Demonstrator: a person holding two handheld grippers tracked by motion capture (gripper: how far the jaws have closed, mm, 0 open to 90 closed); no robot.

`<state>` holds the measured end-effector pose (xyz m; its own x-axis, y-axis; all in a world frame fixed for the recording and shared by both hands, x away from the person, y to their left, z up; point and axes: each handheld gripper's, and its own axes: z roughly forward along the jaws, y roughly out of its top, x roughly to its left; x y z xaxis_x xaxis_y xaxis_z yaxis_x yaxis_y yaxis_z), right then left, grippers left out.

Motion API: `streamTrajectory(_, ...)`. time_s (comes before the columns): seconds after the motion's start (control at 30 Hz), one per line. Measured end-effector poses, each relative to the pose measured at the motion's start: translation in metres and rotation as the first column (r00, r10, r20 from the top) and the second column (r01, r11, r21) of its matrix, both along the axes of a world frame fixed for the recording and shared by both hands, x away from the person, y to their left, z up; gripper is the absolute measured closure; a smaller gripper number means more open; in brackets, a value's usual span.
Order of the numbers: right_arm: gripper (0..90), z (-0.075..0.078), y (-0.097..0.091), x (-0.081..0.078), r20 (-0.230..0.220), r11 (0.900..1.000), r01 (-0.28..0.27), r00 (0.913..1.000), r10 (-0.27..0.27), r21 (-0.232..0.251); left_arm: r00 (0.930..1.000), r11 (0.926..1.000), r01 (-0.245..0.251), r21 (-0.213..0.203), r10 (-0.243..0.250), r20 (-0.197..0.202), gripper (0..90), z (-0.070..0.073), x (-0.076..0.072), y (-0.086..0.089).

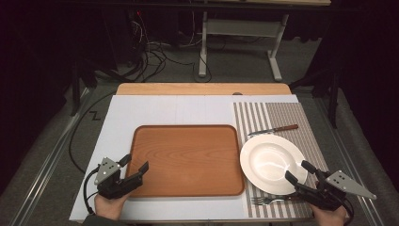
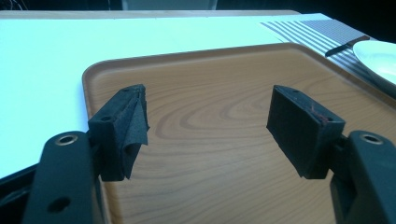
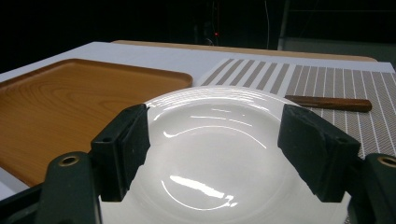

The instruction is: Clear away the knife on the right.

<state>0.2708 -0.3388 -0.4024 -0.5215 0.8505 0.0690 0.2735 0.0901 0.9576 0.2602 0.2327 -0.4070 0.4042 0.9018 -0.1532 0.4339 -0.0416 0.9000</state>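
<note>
Nothing has yet been moved, it seems: the plate (image 1: 273,163) lies on the striped mat (image 1: 301,117) beside the bare tray (image 1: 186,159), while the right gripper (image 1: 297,172) and left gripper (image 1: 134,162) are held spread, gripping nothing.

No text, label, brand, number or sign can be read on anything in these pictures.

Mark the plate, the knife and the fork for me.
plate (image 1: 268,160), high view, middle of its white bowl.
knife (image 1: 285,127), high view, wooden handle.
fork (image 1: 259,201), high view, tines near the plate's front edge.
</note>
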Motion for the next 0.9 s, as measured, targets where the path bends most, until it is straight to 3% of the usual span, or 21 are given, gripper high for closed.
streamTrajectory(0.47,25.9,-0.0016,-0.0046,0.003,-0.034,0.9994,-0.005,0.9994,0.007,0.035,1.0,0.9999,0.005,0.016,-0.005,-0.001,29.9,-0.0005,0.0008,-0.0026)
streamTrajectory(0.9,25.1,0.0002,-0.0001,0.0025,-0.018,0.9999,-0.011,0.9998,0.011,0.006,1.0,0.9996,0.008,0.029,-0.008,0.005,29.8,-0.0003,0.0011,-0.0043)
